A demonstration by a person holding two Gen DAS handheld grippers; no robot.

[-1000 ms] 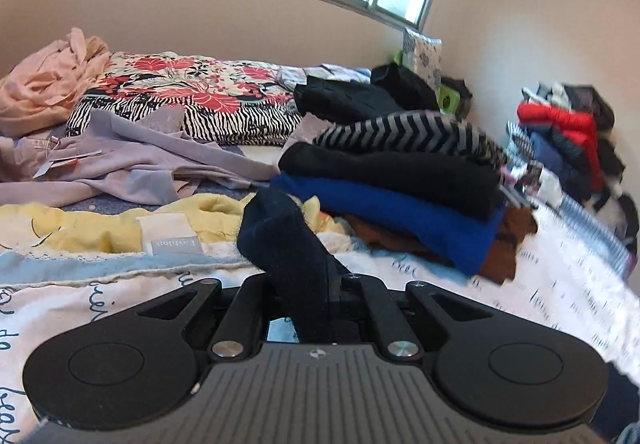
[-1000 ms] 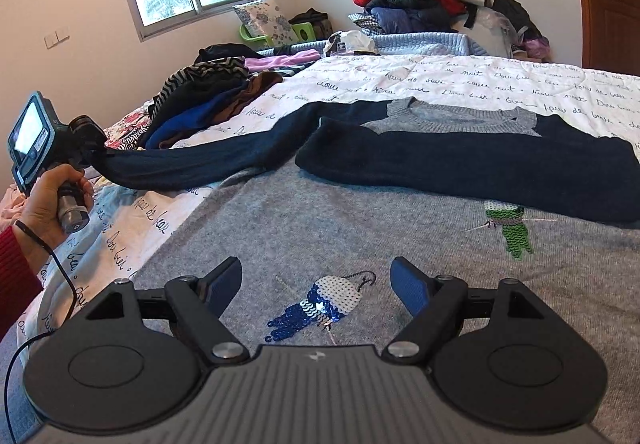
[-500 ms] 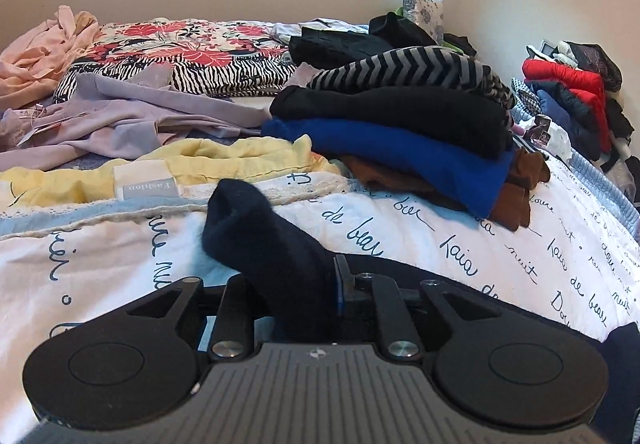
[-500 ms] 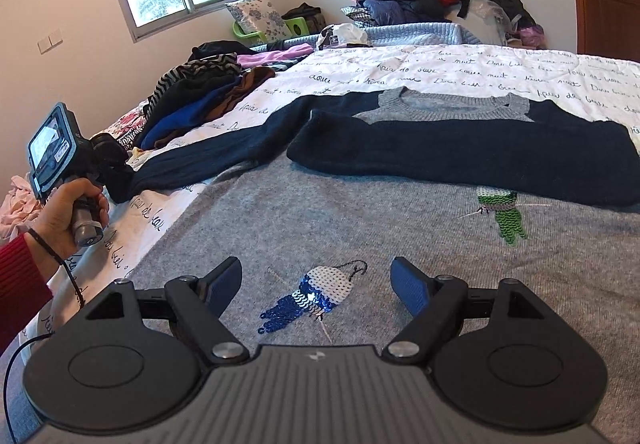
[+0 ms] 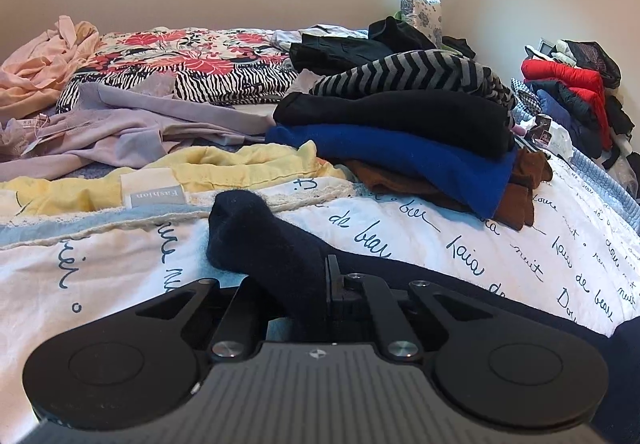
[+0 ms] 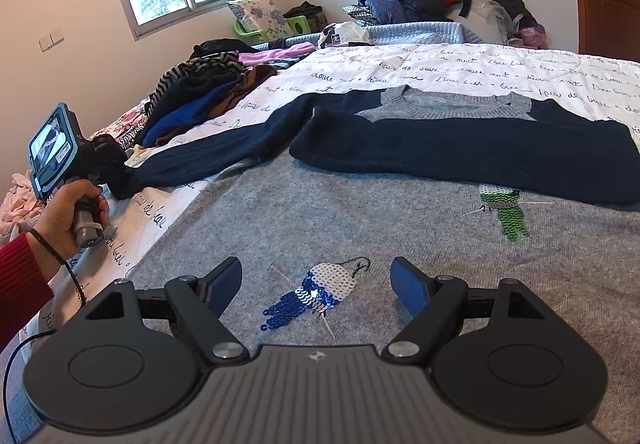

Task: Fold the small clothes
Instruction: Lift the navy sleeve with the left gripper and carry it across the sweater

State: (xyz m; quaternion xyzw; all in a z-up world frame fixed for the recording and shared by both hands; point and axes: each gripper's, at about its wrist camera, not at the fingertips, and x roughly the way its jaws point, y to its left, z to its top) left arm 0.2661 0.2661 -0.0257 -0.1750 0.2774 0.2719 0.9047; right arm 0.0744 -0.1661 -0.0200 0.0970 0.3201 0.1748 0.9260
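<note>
Lying flat on the bed (image 6: 460,62) is one grey sweater (image 6: 360,220) bearing two sequined birds, one navy sleeve (image 5: 272,244) at nine o'clock pinched in the closing left hand-held gripper (image 5: 320,276), whose fingertips it hides, while the right hand-held gripper (image 6: 316,284) hovers agape, holding nothing.

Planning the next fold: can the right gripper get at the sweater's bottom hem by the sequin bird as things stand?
Probably yes. The right gripper is open and empty, low over the grey sweater around the sequin bird, nothing between. The left gripper is shut on the navy sleeve cuff, off to the side.
</note>
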